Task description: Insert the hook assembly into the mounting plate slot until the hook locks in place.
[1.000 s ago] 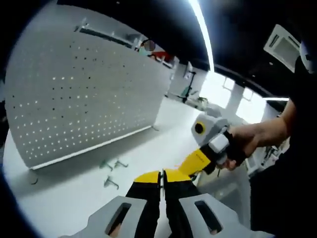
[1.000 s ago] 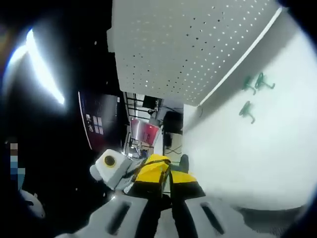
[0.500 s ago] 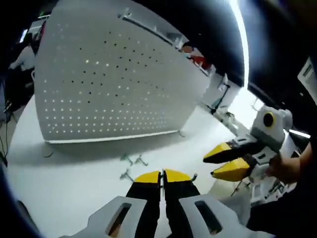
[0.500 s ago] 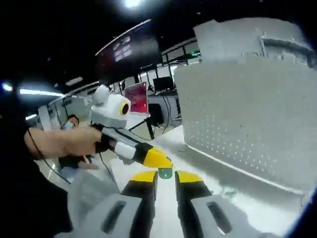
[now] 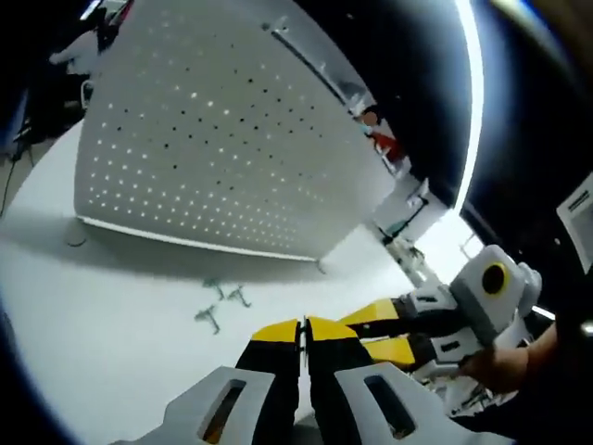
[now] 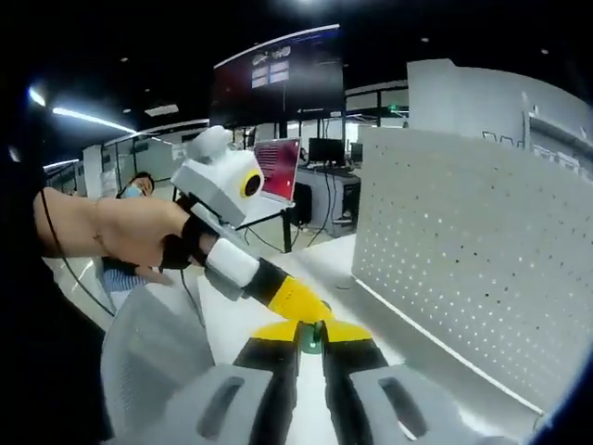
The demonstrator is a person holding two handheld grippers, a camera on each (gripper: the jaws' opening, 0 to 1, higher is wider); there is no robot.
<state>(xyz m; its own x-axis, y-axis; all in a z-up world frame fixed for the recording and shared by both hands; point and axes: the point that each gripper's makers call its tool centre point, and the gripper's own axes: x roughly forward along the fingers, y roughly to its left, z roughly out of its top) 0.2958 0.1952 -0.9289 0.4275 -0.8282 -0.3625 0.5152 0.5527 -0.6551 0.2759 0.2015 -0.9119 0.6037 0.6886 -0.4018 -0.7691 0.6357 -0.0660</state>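
Right gripper [image 6: 310, 336] has its fingers pinched on a small green hook [image 6: 315, 335]; the pegboard [image 6: 482, 250] stands far-right of it. Left gripper [image 5: 301, 332] fingers are closed, holding nothing, with spare hooks [image 5: 220, 304] lying far-left on the tabletop [image 5: 83, 306].

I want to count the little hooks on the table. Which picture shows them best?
The left gripper view. Three small hooks lie loose on the white table in front of the pegboard, all unblocked. The right gripper view shows just one small green piece between its hand-held gripper's jaws, too hidden to identify.

Right gripper [image 6: 310, 334] fingers have narrowed onto the green hook [image 6: 315, 338] — left gripper [image 6: 295, 301] now touching.
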